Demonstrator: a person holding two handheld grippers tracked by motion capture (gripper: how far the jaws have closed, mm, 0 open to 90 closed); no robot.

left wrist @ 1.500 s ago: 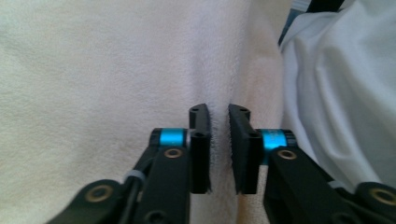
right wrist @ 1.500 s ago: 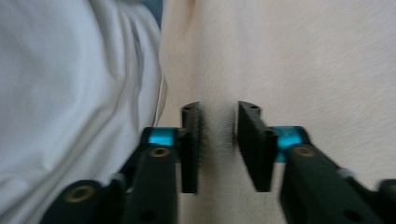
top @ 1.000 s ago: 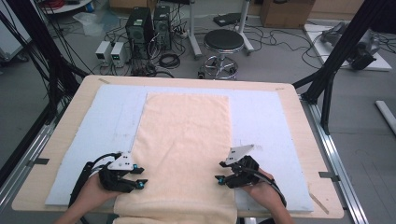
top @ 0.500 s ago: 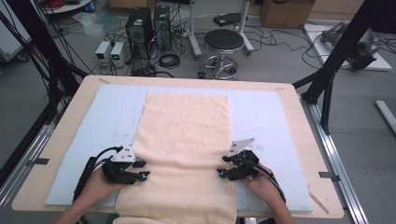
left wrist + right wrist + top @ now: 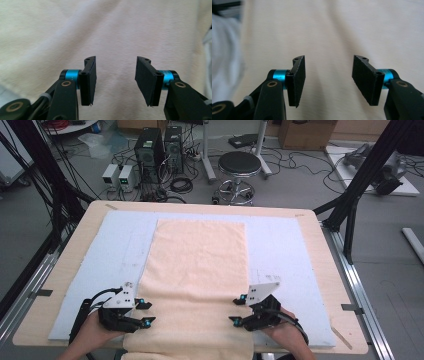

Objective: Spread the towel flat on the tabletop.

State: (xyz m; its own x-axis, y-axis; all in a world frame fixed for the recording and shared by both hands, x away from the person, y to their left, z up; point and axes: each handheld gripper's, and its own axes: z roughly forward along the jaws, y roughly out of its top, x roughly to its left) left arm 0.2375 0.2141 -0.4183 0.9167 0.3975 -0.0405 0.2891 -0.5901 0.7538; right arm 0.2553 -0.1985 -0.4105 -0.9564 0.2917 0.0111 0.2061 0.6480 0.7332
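A peach towel point(image 5: 197, 265) lies flat lengthwise on the pale blue mat point(image 5: 280, 250), its near end hanging over the table's front edge. My left gripper point(image 5: 146, 312) sits at the towel's near left side and points inward over the cloth. Its jaws have just been opening, and in the left gripper view point(image 5: 116, 80) they stand apart with only towel point(image 5: 112, 30) beneath, nothing between them. My right gripper point(image 5: 236, 310) mirrors it at the near right side. It is open point(image 5: 328, 80) above the towel point(image 5: 337, 25), its jaws a little wider than before.
The mat lies on a wooden table point(image 5: 80, 245) with metal rails along both sides. Beyond the far edge stand a round stool point(image 5: 240, 165), computer cases point(image 5: 160, 145) and loose cables on the floor. Black frame posts point(image 5: 360, 195) rise at the right.
Both grippers first edged forward along the towel's sides, then drew back toward the near edge. The left jaws stand slightly wider. The towel lies as before.
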